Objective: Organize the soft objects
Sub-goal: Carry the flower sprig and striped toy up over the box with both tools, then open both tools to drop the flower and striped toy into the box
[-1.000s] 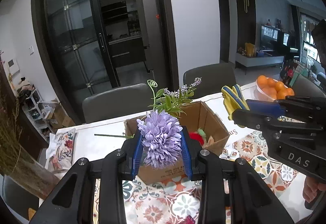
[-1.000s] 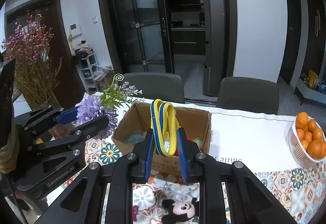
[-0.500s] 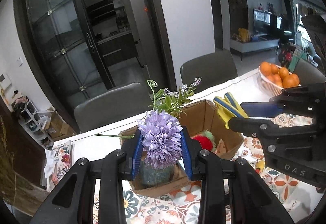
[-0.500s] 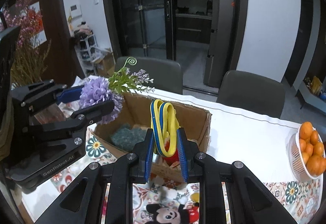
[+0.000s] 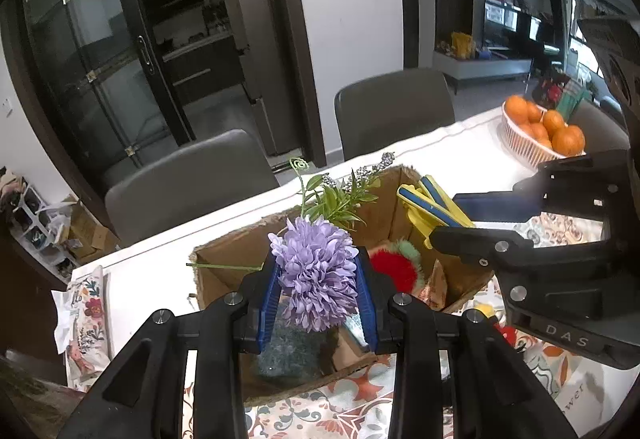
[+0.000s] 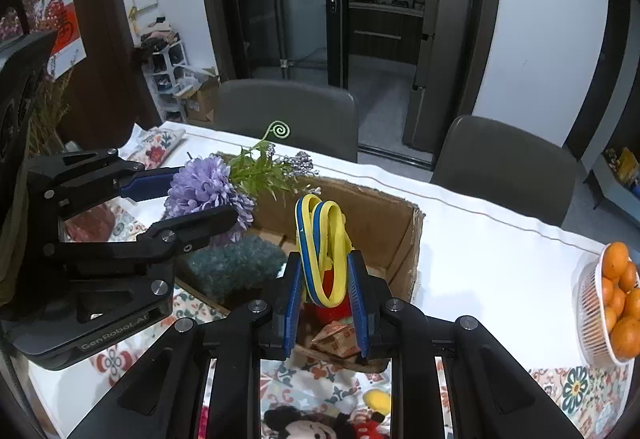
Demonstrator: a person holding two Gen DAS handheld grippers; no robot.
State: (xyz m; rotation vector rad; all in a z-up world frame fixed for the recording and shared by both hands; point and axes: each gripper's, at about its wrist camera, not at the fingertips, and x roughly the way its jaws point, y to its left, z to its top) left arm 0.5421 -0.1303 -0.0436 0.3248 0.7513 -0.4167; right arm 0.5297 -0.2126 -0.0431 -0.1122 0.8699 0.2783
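Note:
My left gripper [image 5: 318, 285] is shut on a purple artificial flower [image 5: 316, 273] with green leaves and holds it over the near left part of an open cardboard box [image 5: 224, 259]. My right gripper [image 6: 325, 289] is shut on a yellow and blue band loop [image 6: 322, 251] and holds it over the box's [image 6: 404, 235] near right part. Each gripper shows in the other's view, the left one [image 6: 182, 205] and the right one [image 5: 456, 217]. Inside the box lie a teal fuzzy item [image 6: 236, 265] and a red and green plush [image 5: 396, 265].
A Mickey Mouse plush [image 6: 308, 425] lies on the patterned cloth in front of the box. A white basket of oranges [image 6: 614, 303] stands at the table's right. Two grey chairs [image 6: 288, 115] stand behind the table. A floral pillow [image 5: 86, 323] lies at the left.
Both grippers have moved forward and down over the box, each still holding its item. The box interior now shows more fully.

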